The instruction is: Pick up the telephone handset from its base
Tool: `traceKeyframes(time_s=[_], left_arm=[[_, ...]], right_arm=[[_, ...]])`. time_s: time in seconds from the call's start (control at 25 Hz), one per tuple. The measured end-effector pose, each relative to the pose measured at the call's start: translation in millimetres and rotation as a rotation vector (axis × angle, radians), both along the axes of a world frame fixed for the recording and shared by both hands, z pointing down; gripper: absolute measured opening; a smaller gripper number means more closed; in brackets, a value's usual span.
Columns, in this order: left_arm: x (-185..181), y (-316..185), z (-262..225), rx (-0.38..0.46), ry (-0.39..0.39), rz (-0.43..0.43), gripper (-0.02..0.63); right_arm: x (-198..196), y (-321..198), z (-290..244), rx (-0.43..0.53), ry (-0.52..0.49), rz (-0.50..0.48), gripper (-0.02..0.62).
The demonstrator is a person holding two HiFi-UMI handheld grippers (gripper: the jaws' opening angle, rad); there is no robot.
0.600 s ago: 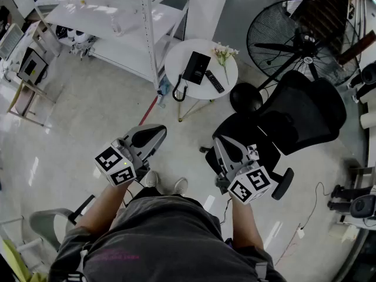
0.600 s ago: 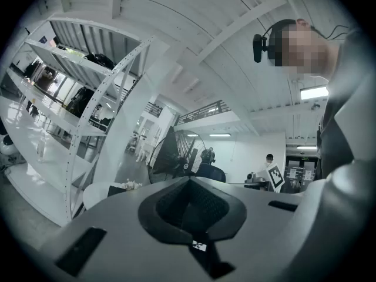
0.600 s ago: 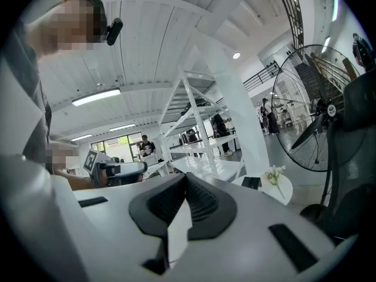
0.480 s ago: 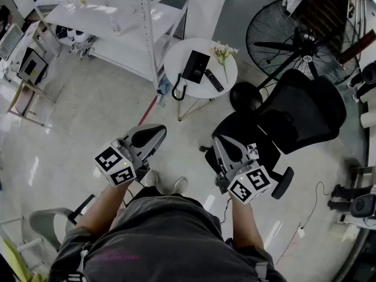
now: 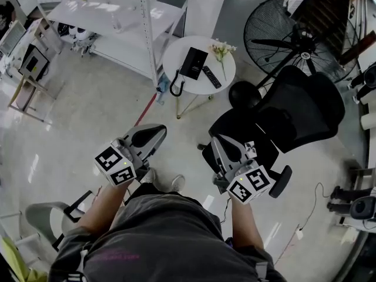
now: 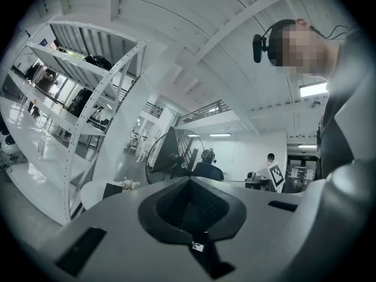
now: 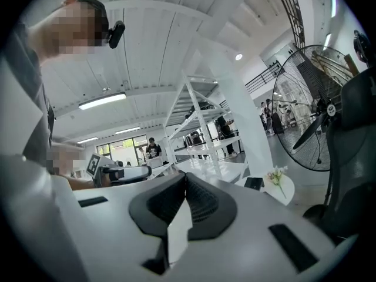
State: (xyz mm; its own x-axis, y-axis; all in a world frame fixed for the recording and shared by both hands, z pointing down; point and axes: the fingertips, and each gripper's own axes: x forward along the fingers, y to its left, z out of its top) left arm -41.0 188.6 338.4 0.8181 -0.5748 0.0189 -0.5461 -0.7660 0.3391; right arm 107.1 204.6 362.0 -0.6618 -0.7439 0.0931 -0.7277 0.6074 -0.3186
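The black telephone (image 5: 194, 62) sits on a small round white table (image 5: 183, 51) far ahead of me, its handset resting on the base and its coiled cord (image 5: 175, 88) hanging over the table's near edge. My left gripper (image 5: 158, 132) and right gripper (image 5: 219, 140) are held level in front of my body, well short of the table, both shut with nothing in them. In the left gripper view the left gripper (image 6: 189, 180) points toward the telephone (image 6: 111, 190). The right gripper (image 7: 186, 175) has the telephone (image 7: 254, 183) ahead to its right.
On the table lie a black remote (image 5: 211, 77) and a sprig of flowers (image 5: 222, 51). A black office chair (image 5: 299, 110) stands right of my path, a large floor fan (image 5: 294, 37) behind it. White shelving (image 5: 117, 22) stands left of the table. A grey chair (image 5: 41, 222) is at lower left.
The table and floor have slid slightly up and left in the head view, and my shoe has shifted. Both grippers keep their place and stay shut.
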Motion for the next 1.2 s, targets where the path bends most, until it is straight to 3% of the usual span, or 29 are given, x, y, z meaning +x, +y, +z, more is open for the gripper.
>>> traceKeyframes(time_s=[0.52, 1.2], left_arm=[[15.3, 17.0, -1.2, 0.008, -0.018, -0.024, 0.014], [19.3, -59.7, 18.6, -0.025, 0.0, -0.006, 0.014]], right_arm=[[26.5, 12.6, 3.9, -0.004, -0.029, -0.001, 0.018], [30.2, -62.2, 26.5, -0.055, 0.002, 0.006, 0.018]])
